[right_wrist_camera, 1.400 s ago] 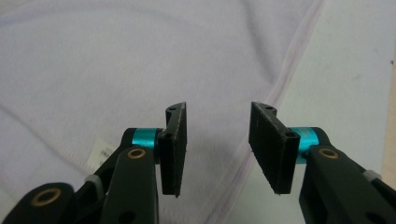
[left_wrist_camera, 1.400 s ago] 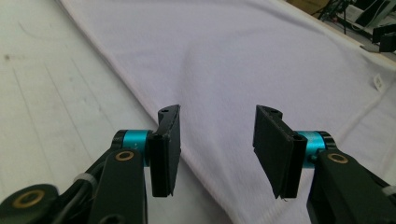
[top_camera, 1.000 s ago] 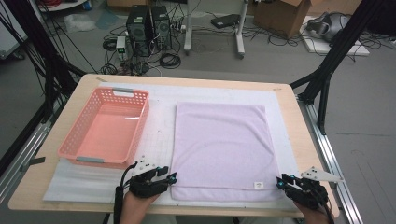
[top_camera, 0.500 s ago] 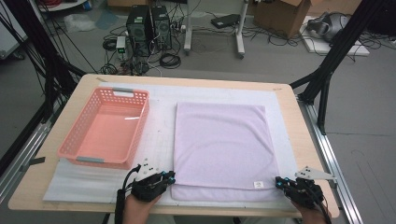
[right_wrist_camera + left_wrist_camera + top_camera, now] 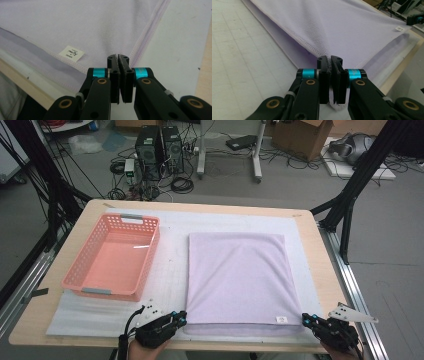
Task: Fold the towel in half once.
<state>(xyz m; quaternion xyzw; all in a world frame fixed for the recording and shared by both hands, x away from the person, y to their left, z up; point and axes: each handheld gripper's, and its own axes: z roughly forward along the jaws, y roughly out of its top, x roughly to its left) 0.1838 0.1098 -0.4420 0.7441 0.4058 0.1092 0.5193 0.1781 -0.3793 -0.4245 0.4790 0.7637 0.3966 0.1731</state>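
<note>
Spanning most of the high view, a wooden bench (image 5: 320,270) is seen, and a white foam mat (image 5: 172,270) is spread over much of its top. On the right half of that mat a lilac towel (image 5: 237,275) is laid flat, folded in two layers, with its near edge close to the bench's front edge. A small white label (image 5: 282,319) is sewn near the towel's near right corner; it is also seen in the right gripper view (image 5: 71,53). To the left of the towel, apart from it, a pink plastic basket (image 5: 80,267) with a perforated wall is set on the mat.

At the near left corner of the towel the left tongs (image 5: 181,316) are placed. In the left gripper view the left tongs (image 5: 331,59) are seen pressed together on the stitched corner of the upper towel layer (image 5: 347,27), which is lifted slightly off the layer below. These jaws have just been closing, with the cloth between them.

At the near right corner the right tongs (image 5: 306,319) are placed. In the right gripper view the right tongs (image 5: 118,57) are clamped on the hemmed corner of the towel (image 5: 82,22), just beside the label. These jaws too have just been closing on the cloth.
</note>
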